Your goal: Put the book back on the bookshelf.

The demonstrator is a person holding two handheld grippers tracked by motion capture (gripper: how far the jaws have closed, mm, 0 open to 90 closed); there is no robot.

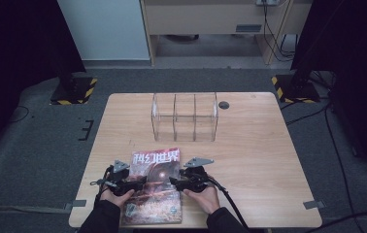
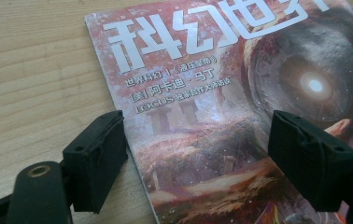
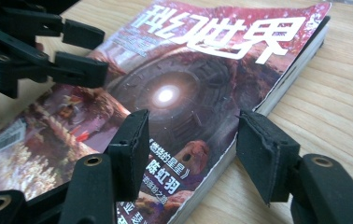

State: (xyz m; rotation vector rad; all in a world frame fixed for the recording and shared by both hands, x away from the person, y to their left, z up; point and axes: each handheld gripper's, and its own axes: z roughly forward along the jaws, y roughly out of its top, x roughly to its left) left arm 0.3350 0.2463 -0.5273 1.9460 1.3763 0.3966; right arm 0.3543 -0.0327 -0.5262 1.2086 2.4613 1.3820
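My left claw [image 1: 139, 182] and right claw [image 1: 174, 181] stand apart, straddling opposite edges of the magazine [image 1: 154, 187], which lies flat on the counter [image 1: 249, 155], ungripped, the clear organizer [image 1: 184, 116] beyond empty.

magazine [image 1: 155, 187] on table [image 1: 259, 160] near edge | organizer [image 1: 185, 116] behind it

Magazine [image 2: 240, 116] corners beyond frame edges

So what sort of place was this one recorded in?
Probably a lab or office set up for recording: a lone wooden table on grey carpet, hazard-striped stand bases beside it, black curtains and cables trailing across the floor.
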